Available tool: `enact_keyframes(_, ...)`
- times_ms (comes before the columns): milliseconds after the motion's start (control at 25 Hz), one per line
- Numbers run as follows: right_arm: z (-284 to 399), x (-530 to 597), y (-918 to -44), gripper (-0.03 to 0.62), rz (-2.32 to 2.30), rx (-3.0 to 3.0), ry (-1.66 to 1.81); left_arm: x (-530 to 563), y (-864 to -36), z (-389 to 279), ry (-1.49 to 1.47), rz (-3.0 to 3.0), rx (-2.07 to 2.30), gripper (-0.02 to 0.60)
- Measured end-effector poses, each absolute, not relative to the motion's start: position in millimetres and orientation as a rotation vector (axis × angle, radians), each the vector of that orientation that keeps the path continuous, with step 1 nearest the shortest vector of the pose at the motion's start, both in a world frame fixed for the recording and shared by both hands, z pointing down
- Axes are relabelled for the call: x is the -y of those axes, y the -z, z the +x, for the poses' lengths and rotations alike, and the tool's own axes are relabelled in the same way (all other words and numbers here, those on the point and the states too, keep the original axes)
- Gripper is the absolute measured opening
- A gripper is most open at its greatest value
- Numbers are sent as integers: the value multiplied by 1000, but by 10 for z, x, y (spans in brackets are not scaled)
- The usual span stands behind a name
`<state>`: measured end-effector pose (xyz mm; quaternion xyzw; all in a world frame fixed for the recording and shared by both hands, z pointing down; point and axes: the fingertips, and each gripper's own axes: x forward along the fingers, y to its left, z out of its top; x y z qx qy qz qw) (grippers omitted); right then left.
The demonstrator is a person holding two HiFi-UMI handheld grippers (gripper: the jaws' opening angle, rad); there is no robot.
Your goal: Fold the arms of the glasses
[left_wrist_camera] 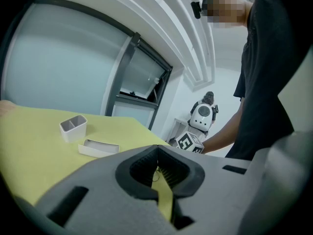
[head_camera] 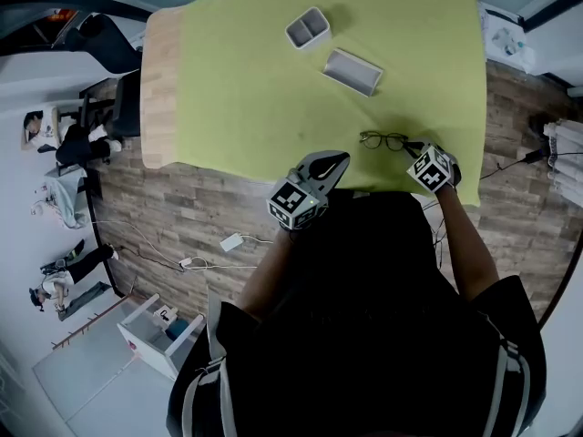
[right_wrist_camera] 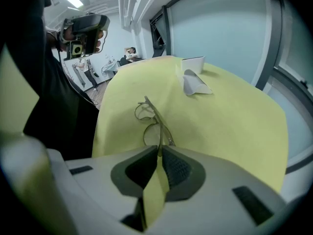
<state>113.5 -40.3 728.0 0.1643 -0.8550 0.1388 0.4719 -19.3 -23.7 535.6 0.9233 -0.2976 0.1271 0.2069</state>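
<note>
Our right tool (head_camera: 412, 147) pinches the glasses (head_camera: 383, 140) by one arm; they stretch leftward toward our closed, empty left tool (head_camera: 342, 157)

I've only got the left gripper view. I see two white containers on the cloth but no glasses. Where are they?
Observer: The glasses lie on the yellow-green cloth near its front edge, right at the right tool.
Operator: Is that tool holding them?
Observer: Yes. In the right gripper view its jaws are closed on the end of one arm.
Operator: And my left tool?
Observer: The left tool is left of the glasses, not touching them.
</note>
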Motion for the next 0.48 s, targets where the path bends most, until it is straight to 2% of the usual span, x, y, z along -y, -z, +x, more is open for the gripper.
enact_keyframes(480,1166,392,-7043,40,551,2161,-403,246,-5311,-322,-243,2558,820,18)
